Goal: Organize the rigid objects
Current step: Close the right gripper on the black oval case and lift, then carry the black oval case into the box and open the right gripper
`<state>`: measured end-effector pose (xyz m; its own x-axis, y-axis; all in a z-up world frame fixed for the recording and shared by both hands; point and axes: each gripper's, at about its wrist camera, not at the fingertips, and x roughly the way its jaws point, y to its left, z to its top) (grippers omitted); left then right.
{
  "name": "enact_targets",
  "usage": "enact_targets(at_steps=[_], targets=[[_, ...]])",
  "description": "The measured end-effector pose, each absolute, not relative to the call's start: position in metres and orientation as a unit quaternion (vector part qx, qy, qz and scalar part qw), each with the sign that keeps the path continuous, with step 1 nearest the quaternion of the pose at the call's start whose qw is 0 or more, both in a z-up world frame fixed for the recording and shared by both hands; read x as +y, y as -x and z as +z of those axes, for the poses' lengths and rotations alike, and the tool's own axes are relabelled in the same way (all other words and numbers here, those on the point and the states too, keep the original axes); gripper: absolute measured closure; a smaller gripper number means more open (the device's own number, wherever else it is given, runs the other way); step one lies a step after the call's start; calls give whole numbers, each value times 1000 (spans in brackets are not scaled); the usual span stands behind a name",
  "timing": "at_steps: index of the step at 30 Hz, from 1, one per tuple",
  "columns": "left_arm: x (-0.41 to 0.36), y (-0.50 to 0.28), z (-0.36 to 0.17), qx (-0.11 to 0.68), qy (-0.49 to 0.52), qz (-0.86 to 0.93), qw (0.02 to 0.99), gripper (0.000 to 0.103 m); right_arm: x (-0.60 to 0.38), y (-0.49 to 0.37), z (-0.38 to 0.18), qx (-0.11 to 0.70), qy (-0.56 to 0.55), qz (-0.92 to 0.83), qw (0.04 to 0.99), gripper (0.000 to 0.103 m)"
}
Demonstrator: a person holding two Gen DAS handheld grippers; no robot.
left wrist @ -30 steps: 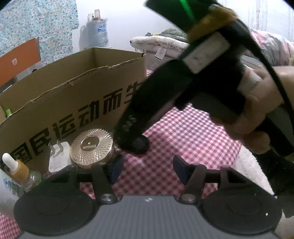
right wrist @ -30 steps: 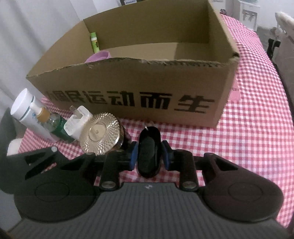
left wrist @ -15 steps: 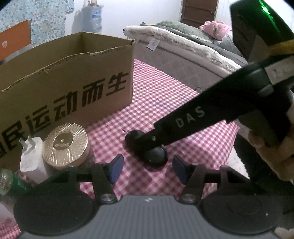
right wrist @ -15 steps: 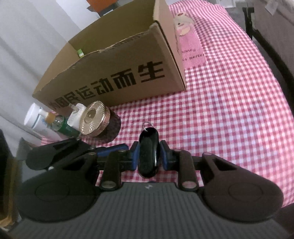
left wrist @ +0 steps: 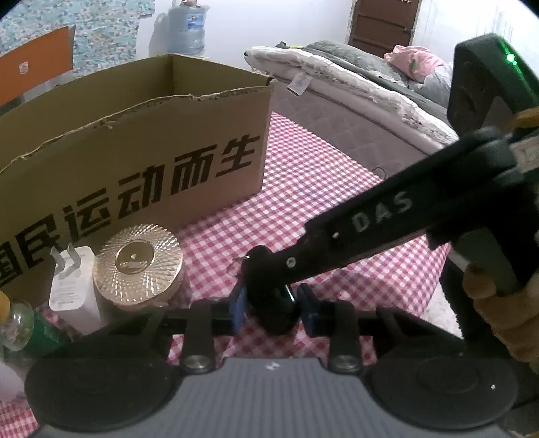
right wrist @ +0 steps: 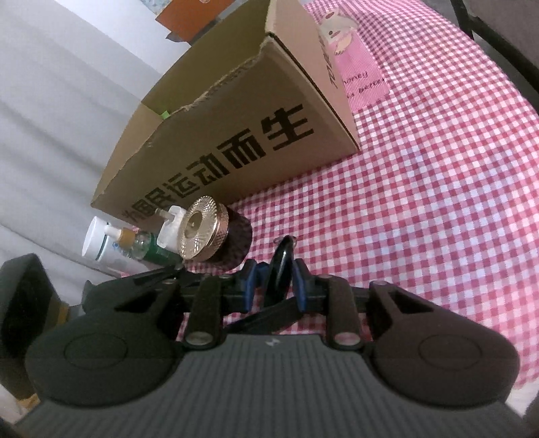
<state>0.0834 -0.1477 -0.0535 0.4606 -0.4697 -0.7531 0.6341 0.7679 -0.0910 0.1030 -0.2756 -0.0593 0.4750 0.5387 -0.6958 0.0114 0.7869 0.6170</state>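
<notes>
**Over the checked cloth, two grippers on one black fob**

Above the red-and-white checked tablecloth (left wrist: pixel 337 188), just in front of the cardboard box (left wrist: pixel 141 148), a small glossy black key fob (left wrist: pixel 276 310) sits between both sets of blue pads at once. The left gripper (left wrist: pixel 271 308) has just been closing its jaws, and its pads now stand tight against the fob's two sides. The right gripper (right wrist: pixel 273 281) pinches the same fob (right wrist: pixel 279 269) edge-on, a little metal ring showing at its far tip. In the left wrist view the right gripper's black finger, lettered DAS, comes in slantwise from the right, with a hand (left wrist: pixel 495 316) wrapped around its handle.

Beside the fob, to the left, stands a round jar with a ribbed gold lid (left wrist: pixel 138 262), its dark body touching or nearly touching a white plug adapter (left wrist: pixel 72 283). Further left are a green glass bottle (right wrist: pixel 151 247) with a dropper top and a white bottle (right wrist: pixel 101 246), all close against the box's printed front wall. Something green (right wrist: pixel 165 114) shows inside the box. A pink printed packet (right wrist: pixel 357 74) lies on the cloth just behind the box. A bed (left wrist: pixel 353 87) and a water jug (left wrist: pixel 187 27) fill the background.
</notes>
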Motion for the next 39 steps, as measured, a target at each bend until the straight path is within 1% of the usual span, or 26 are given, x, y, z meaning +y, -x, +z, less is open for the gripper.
enact_targets(at_steps=[3,10,14,23,26,29,33,35,39], targets=[[-145,-86,-53,408,-96,-324,848,72,-274,-107,-62,483,-297,161,808,85],[-139,-79,-41,395,-99,-326,853,73,-269,-101,-59,469,-303,155,815,85],[-137,-70,-25,381,-103,-328,859,73,-271,-89,-47,447,-308,157,825,86],[-127,-53,41,304,-132,-306,892,72,-263,-73,18,364,-290,190,864,86],[-119,-60,67,283,-141,-294,902,72,-253,-83,40,338,-279,210,874,86],[-111,-76,89,279,-143,-283,906,71,-246,-104,61,324,-271,232,876,86],[-102,-115,112,300,-142,-266,905,70,-237,-153,82,331,-270,264,864,86],[-96,-142,116,330,-133,-257,899,70,-233,-179,88,349,-275,275,853,86],[-82,-198,113,395,-107,-240,880,70,-218,-242,81,404,-288,284,821,86]])
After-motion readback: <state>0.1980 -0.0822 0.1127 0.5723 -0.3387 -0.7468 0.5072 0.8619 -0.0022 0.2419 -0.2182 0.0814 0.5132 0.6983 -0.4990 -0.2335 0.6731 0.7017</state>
